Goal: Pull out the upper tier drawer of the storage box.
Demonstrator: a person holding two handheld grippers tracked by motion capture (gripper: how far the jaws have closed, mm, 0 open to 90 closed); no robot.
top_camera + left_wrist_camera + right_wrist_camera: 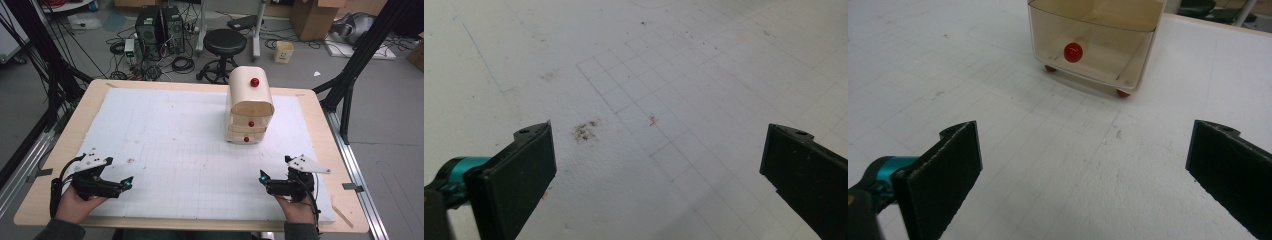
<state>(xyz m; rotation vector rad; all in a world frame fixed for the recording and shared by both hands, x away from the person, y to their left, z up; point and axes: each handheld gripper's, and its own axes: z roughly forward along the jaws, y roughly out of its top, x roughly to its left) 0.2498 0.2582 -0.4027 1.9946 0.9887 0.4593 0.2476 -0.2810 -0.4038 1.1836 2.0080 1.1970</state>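
A small cream drawer cabinet (250, 107) with red knobs (255, 82) stands upright on the white gridded board (175, 135), right of centre. My left gripper (127, 183) rests near the board's front left, held by a hand, pointing right. Its jaws stand wide open over bare board in the left gripper view (659, 150). My right gripper (263, 177) sits near the front right, below the cabinet. In the right gripper view it is open (1083, 145), facing the cabinet's lowest drawer (1093, 50) and its red knob (1073, 51) from some way off.
The board lies on a wooden table (65, 140). A dark smudge (585, 131) marks the board ahead of the left gripper. Beyond the table stand a black stool (225, 42), computer towers (160, 25), cables and cardboard boxes (312, 17).
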